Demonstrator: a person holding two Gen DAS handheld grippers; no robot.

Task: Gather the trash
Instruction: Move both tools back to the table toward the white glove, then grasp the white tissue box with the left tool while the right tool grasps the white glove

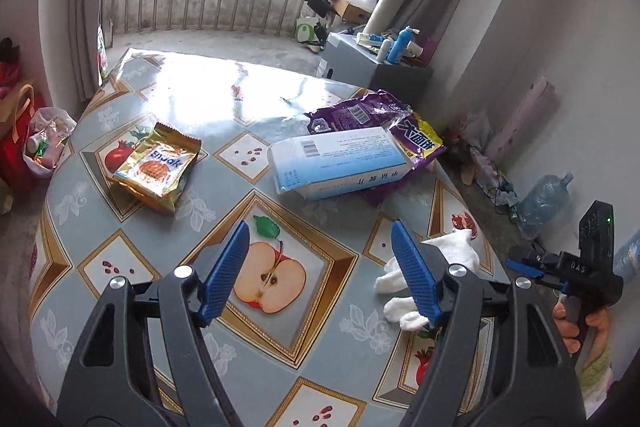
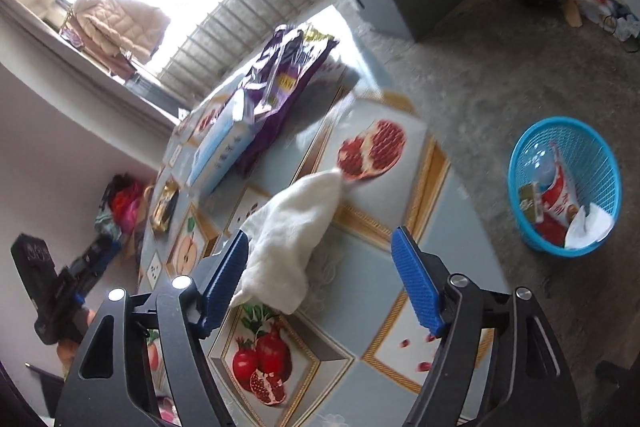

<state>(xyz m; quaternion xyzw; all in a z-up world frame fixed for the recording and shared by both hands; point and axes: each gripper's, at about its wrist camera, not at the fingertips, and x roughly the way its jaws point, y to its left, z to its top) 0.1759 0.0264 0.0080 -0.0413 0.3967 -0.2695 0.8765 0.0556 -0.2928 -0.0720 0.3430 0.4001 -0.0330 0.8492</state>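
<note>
Fruit-printed oilcloth covers the table (image 1: 328, 339), which serves as the reference landmark; on its far half lie a gold snack wrapper (image 1: 158, 167), a pale blue box (image 1: 340, 163) and a crumpled purple bag (image 1: 384, 119), the box resting partly on the bag; a white glove (image 2: 292, 227) lies nearer the table's edge, beside a pomegranate print. The left gripper (image 1: 320, 267) hangs above the table over an apple print, jaws apart and holding nothing; the glove shows just behind its right finger. The right gripper (image 2: 320, 279) stands over the table near the glove, jaws spread and empty; whether its left finger touches the glove cannot be told. On the floor off the table's side stands a blue basket (image 2: 516, 167), already containing a red wrapper and other trash.
</note>
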